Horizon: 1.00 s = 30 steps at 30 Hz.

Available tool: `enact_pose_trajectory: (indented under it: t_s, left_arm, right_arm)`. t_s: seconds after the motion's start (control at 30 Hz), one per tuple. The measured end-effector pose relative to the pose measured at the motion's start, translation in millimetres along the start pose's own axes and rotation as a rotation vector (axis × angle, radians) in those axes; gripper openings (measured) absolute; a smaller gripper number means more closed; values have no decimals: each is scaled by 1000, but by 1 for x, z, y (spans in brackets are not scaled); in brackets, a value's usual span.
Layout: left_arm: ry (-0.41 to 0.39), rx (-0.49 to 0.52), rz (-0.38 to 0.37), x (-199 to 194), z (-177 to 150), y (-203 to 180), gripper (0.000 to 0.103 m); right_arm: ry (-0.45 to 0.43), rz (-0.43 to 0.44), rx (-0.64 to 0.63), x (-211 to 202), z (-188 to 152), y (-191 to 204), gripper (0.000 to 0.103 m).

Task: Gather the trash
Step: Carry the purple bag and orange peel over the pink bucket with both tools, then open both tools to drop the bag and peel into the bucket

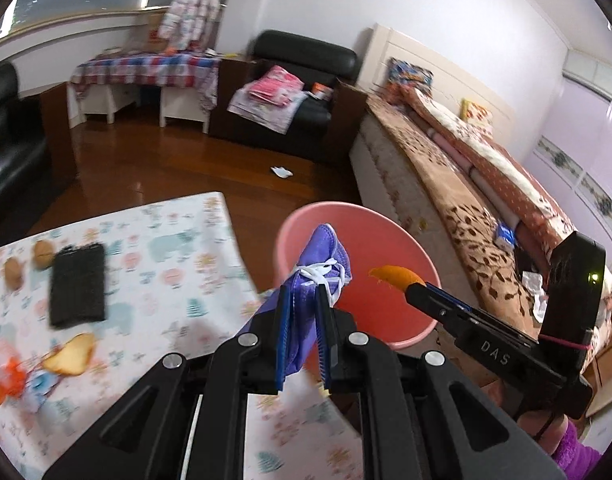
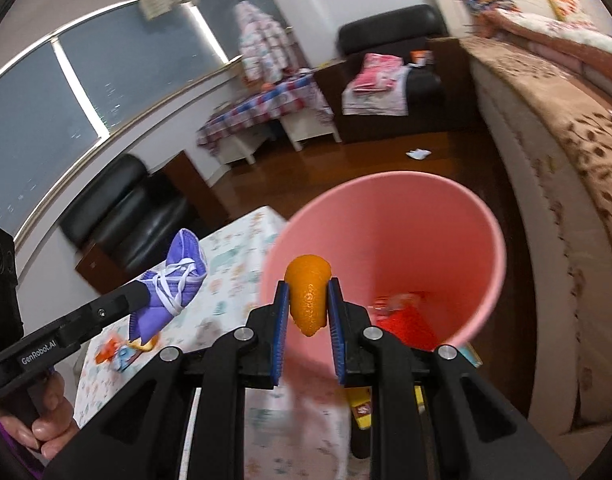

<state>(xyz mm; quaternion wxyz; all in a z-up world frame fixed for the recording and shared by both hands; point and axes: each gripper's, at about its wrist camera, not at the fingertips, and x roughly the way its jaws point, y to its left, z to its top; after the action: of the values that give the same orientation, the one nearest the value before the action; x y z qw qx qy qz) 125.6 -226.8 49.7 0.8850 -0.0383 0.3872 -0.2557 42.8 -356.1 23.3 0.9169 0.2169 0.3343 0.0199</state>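
Observation:
My left gripper (image 1: 303, 292) is shut on a folded purple face mask (image 1: 318, 264) wrapped in its white straps, and holds it at the near rim of the pink bin (image 1: 390, 240). The right gripper (image 2: 308, 294) is shut on a piece of orange peel (image 2: 309, 296) above the bin's mouth (image 2: 478, 248). In the left wrist view the right gripper (image 1: 410, 286) reaches in from the right with the peel (image 1: 394, 275) over the bin. From the right wrist view the left gripper (image 2: 145, 294) with the mask (image 2: 173, 276) hangs over the table's corner. Red wrappers (image 2: 406, 316) lie inside the bin.
On the patterned tablecloth (image 1: 165, 264) lie a black pouch (image 1: 78, 286), two walnuts (image 1: 43, 254), a peel piece (image 1: 71, 356) and colourful wrappers (image 1: 17, 380). White litter (image 1: 281, 172) lies on the wooden floor. A bed (image 1: 446, 184) runs along the right, with black armchairs behind.

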Motion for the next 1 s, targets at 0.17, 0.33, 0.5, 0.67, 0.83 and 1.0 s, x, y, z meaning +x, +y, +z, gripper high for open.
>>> enact_pose_trajectory:
  t_s: [0.17,0.33,0.5,0.67,0.83,1.0]
  left_arm:
    - [44,21,-17,35,7,-22,11]
    - [92,23,-14,69,9,-35,12]
    - [130,5,-3,94,7,-38,12]
    - [114,28,23,99,5,-43,39]
    - [100,34,21,93,5,-41,39]
    - [87,54,35,82,2,-41,39]
  right_arm:
    - [9,-37,26,4,0,-21,20]
    - [18,-61,57,10,2,-40,20]
    - [26,-76,59,14,1,-47,20]
    - [40,-62,75,18,1,-50,22]
    - [37,-64,93,18,0,-53,30]
    - [34,-72,69,13,-3,-46,31]
